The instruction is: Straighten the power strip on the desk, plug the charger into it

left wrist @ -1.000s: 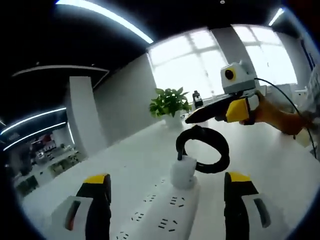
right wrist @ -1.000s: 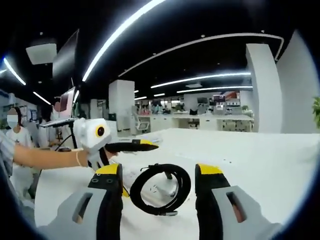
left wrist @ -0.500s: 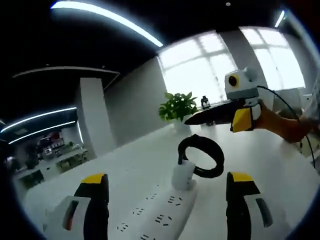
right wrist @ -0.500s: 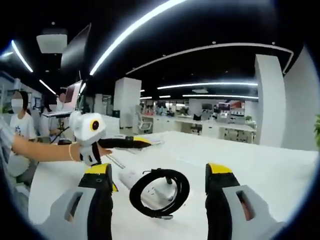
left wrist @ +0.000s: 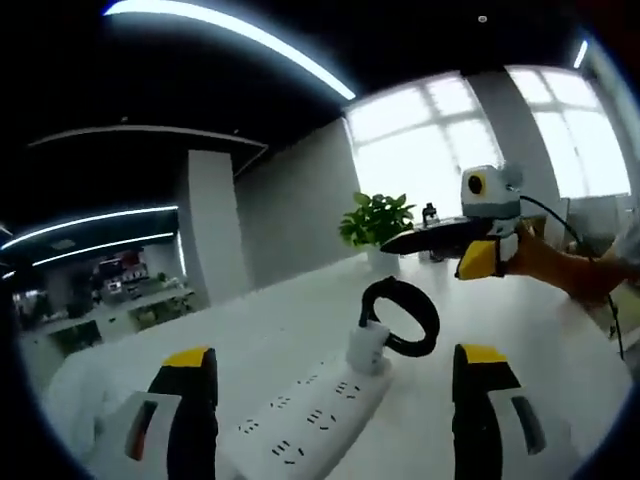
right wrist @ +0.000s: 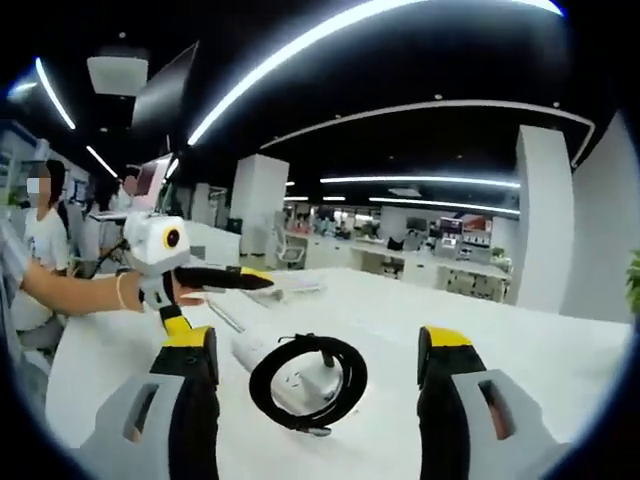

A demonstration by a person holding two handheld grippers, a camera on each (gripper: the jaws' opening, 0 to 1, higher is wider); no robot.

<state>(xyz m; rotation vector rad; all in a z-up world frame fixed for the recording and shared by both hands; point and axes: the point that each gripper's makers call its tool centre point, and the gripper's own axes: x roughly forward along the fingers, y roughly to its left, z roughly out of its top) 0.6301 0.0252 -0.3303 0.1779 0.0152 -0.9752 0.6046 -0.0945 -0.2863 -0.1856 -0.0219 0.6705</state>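
Where the left gripper view looks along its own jaws, the left gripper (left wrist: 335,400) stands with its two yellow-tipped jaws wide apart and nothing between them. Lying on the white desk (left wrist: 300,310) just ahead, the power strip (left wrist: 305,425) is a long white bar with several rows of dark socket slots, running at an angle away from the camera. At its far end a white charger (left wrist: 366,347) stands upright, seated in the strip, and a thick black cable (left wrist: 400,318) rises from it in a closed loop. Beyond the loop, the right gripper (left wrist: 440,238) comes in from the right, held above the desk by a hand (left wrist: 545,265); its dark jaws look close together, though I cannot tell for sure. A potted plant (left wrist: 377,222) stands further back before bright windows.

In the right gripper view, the right gripper (right wrist: 320,400) has its jaws spread wide, empty. Between them, farther off on the desk (right wrist: 520,350), the black cable (right wrist: 308,382) coils in a ring that hides much of the charger (right wrist: 298,380) and the power strip (right wrist: 262,355) behind it. The left gripper (right wrist: 225,278) reaches in from the left, well above the strip. A person (right wrist: 45,235) stands at the far left.
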